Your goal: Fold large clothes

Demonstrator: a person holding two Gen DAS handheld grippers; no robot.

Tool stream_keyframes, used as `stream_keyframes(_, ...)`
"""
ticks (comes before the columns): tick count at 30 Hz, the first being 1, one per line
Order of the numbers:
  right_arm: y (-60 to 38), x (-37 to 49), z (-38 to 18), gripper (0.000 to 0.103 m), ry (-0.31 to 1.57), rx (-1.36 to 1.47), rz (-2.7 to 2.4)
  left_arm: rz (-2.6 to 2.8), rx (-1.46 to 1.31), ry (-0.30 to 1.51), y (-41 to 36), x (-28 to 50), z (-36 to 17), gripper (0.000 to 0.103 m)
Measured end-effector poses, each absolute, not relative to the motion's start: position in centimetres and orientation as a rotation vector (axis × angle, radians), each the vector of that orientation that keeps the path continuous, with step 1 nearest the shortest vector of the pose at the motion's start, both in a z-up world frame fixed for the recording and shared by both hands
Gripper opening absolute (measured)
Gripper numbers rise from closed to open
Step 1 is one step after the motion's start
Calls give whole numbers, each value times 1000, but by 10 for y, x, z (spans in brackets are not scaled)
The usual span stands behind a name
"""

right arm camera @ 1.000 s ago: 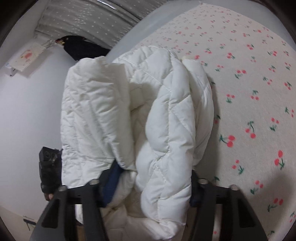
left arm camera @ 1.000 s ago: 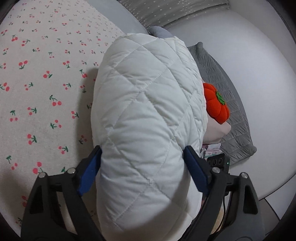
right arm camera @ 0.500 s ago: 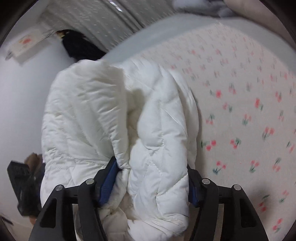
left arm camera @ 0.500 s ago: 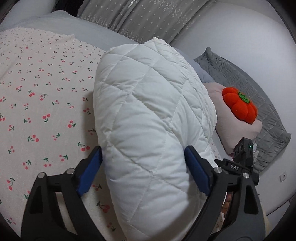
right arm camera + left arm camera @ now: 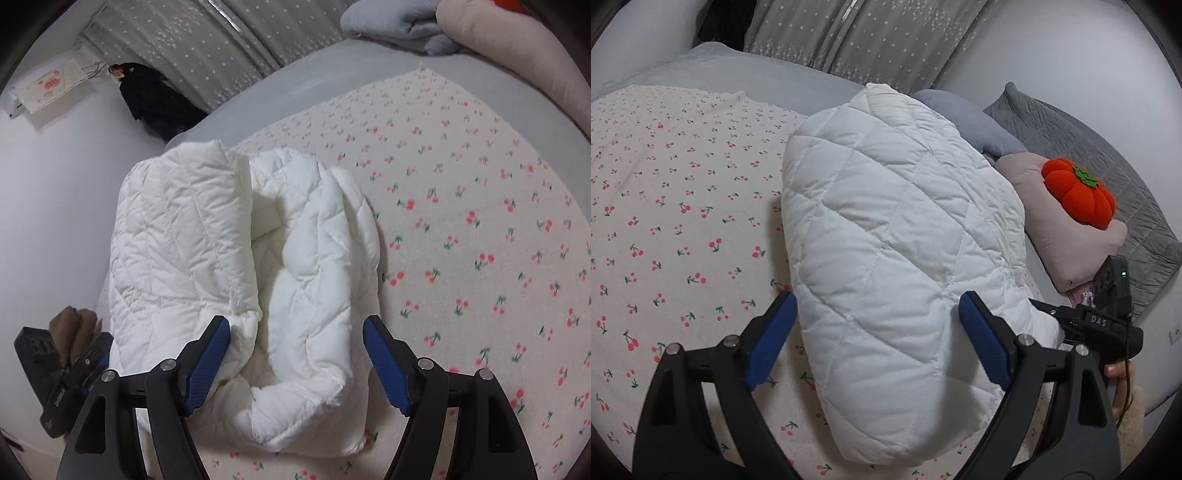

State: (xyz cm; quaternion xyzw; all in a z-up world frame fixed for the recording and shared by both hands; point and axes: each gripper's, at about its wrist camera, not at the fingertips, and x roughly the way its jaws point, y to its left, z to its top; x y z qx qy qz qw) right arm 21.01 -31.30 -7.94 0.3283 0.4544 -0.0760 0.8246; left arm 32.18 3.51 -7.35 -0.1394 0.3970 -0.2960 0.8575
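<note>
Padding fills most of the left wrist view: a white quilted puffer jacket (image 5: pixel 897 236), folded into a thick bundle, lies on the cream bedsheet printed with red cherries (image 5: pixel 676 229). Our left gripper (image 5: pixel 875 325) is spread wide. Its blue pads (image 5: pixel 772 336) flank the near end of the bundle, with a gap showing at the left pad, and we judge that nothing is pinched. Beyond the jacket sit a pinkish folded cushion (image 5: pixel 1067 236) bearing an orange pumpkin-shaped plush (image 5: pixel 1078 195), and a grey quilted pillow (image 5: pixel 1108 155).

From the right wrist view we see the same jacket (image 5: pixel 236 266) from its open side, the layers curling apart in a loose roll. Our right gripper (image 5: pixel 295 354) has just been opening; its jaws now stand apart around the bundle's near edge, the left pad close against the fabric, the right one clear of it. The other handheld tool (image 5: pixel 62 384) shows at lower left.

We judge the fold laid down and both grips let go, so this is the release at the end of a fold. Next we would back both grippers away without dragging the layers, then press or tidy the splayed edges if the roll springs open.
</note>
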Motion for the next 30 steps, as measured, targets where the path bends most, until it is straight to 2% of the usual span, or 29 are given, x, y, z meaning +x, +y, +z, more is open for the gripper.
stream_keyframes(1, -315, 208, -85, 75, 989, 722, -144, -646, -303, 841, 34, 324, -76, 90)
stream_keyframes(2, -320, 209, -97, 66, 1016, 765, -110, -668, -305, 841, 31, 323, -79, 90)
stream_keyframes(3, -319, 210, -109, 63, 1049, 830, -59, -669, -294, 827, 27, 321, -80, 90)
stream_keyframes(5, -315, 211, -125, 61, 1089, 891, -27, -668, -255, 782, 21, 322, -82, 90)
stream_keyframes(10, -296, 213, -124, 61, 1069, 816, -39, -651, -284, 721, 19, 333, -88, 90)
stream_keyframes(15, -297, 204, -122, 66, 1026, 864, -67, -599, -286, 766, 20, 336, -77, 90)
stream_keyframes(20, -301, 196, -103, 79, 1001, 751, -142, -557, -200, 777, 20, 320, -67, 91)
stream_keyframes(30, -265, 171, -38, 82, 924, 466, -299, -464, -85, 761, 25, 293, -52, 91)
